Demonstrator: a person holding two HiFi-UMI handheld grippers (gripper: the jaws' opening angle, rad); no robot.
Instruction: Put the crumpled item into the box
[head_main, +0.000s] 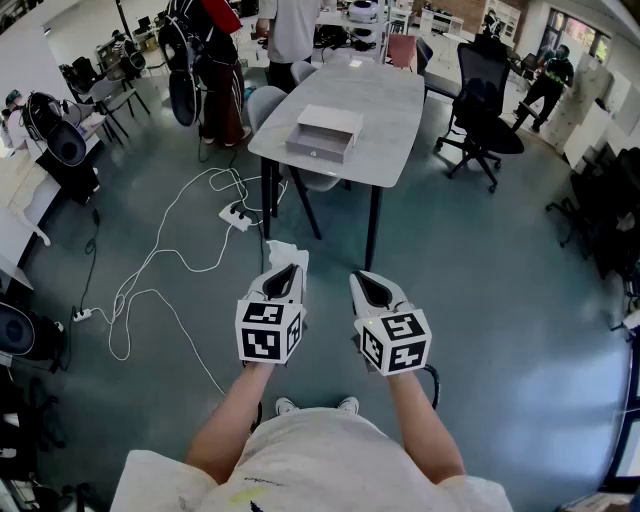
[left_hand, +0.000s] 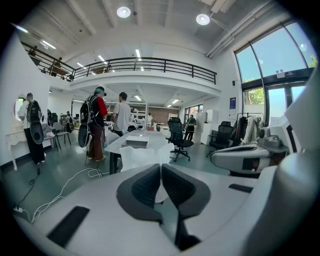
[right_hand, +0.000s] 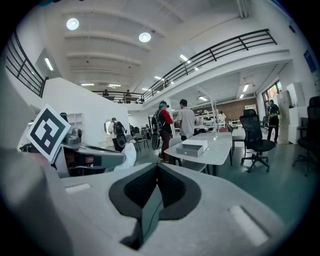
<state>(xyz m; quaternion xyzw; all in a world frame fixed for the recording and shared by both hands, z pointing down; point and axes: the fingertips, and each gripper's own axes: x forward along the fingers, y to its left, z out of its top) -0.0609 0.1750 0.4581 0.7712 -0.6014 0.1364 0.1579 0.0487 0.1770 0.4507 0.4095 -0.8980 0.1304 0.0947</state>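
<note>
Glossy teal floor (head_main: 480, 300), left tongs (head_main: 288, 270) pinching crumpled white sheet (head_main: 283, 250), right tongs (head_main: 364, 280) clenched.

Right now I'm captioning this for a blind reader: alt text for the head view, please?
A person's left gripper is shut on white crumpled paper; the right gripper is shut, empty. Ahead, a white box sits on a grey table.

Bright ceiling lights, sharp focus, fisheye edges.
</note>
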